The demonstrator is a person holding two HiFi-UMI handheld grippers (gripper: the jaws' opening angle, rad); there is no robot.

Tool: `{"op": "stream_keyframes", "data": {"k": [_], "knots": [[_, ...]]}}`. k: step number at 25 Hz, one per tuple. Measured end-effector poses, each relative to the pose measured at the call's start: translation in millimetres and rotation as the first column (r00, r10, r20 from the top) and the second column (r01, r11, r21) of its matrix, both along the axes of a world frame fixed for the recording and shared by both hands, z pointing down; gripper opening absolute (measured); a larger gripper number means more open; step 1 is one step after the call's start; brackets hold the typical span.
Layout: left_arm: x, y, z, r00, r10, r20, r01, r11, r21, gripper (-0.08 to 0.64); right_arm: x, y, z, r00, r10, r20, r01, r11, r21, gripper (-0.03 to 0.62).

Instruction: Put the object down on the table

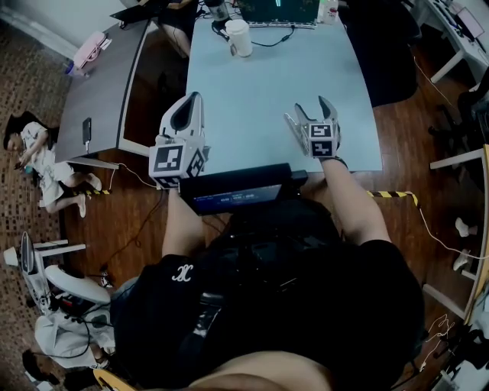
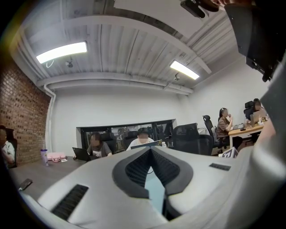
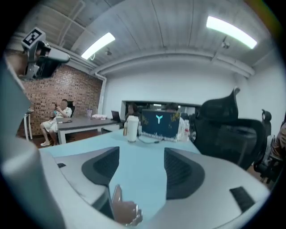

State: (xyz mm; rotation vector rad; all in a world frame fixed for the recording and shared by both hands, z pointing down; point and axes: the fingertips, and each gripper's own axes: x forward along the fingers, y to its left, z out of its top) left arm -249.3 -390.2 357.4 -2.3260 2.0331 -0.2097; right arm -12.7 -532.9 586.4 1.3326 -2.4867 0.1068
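A small, pale, glossy object [image 3: 125, 210] shows low in the right gripper view, beside the inner side of the left jaw. I cannot tell whether it rests on the light blue table [image 3: 143, 179] or clings to the jaw. My right gripper [image 3: 142, 154] stands open over the near part of the table [image 1: 260, 84], its pads wide apart and pressing on nothing. In the head view this gripper [image 1: 312, 105] is at the right. My left gripper [image 1: 194, 98] hovers at the table's near left edge. Its jaws are shut, tips [image 2: 151, 150] meeting, with nothing held.
A white cup [image 1: 239, 37] and a laptop [image 1: 279, 11] stand at the table's far end, with a cable between them. A dark grey table [image 1: 103, 84] lies to the left and a black office chair [image 3: 228, 129] to the right. People sit at the far desks.
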Motion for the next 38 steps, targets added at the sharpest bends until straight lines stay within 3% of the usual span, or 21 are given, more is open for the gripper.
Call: {"op": "stream_keyframes", "data": {"k": [2, 6, 9, 11, 23, 27, 33, 38], "knots": [[5.7, -1.4, -3.1, 1.000, 0.003, -0.006, -0.002, 1.000, 0.010, -0.005, 3.0, 0.4, -58.6, 0.998, -0.011, 0.057, 0.003, 0.992, 0.124, 0.320], [17.2, -1.7, -12.6, 1.000, 0.001, -0.014, 0.000, 0.999, 0.052, -0.005, 11.4, 21.9, -164.8, 0.986, -0.098, 0.137, 0.040, 0.926, 0.374, 0.115], [30.1, -2.0, -13.2, 1.000, 0.014, -0.009, -0.013, 0.999, 0.052, -0.005, 24.1, 55.3, -227.5, 0.982, -0.122, 0.143, 0.037, 0.870, 0.491, -0.019], [40.0, -1.5, -14.3, 1.000, 0.021, -0.013, -0.020, 0.999, 0.050, -0.005, 35.7, 69.4, -245.5, 0.989, -0.102, 0.107, 0.029, 0.845, 0.534, -0.021], [71.5, 20.5, -16.2, 0.998, 0.067, 0.016, -0.068, 0.996, 0.059, -0.005, 83.0, 118.0, -259.2, 0.990, -0.041, 0.135, -0.036, 0.851, 0.525, -0.023], [81.2, 47.5, -32.7, 0.995, 0.100, -0.007, -0.099, 0.990, 0.102, -0.005, 94.5, 150.2, -260.8, 0.992, -0.001, 0.126, -0.066, 0.848, 0.526, -0.023], [97.9, 134.9, -47.6, 0.990, 0.140, 0.020, -0.141, 0.978, 0.152, -0.005, 99.7, 237.8, -264.2, 0.993, -0.007, 0.118, -0.057, 0.847, 0.529, -0.023], [59.4, 254.0, -12.6, 0.989, 0.146, 0.036, -0.150, 0.981, 0.126, -0.005, 63.2, 364.3, -251.1, 0.992, -0.045, 0.119, -0.027, 0.842, 0.539, -0.021]]}}
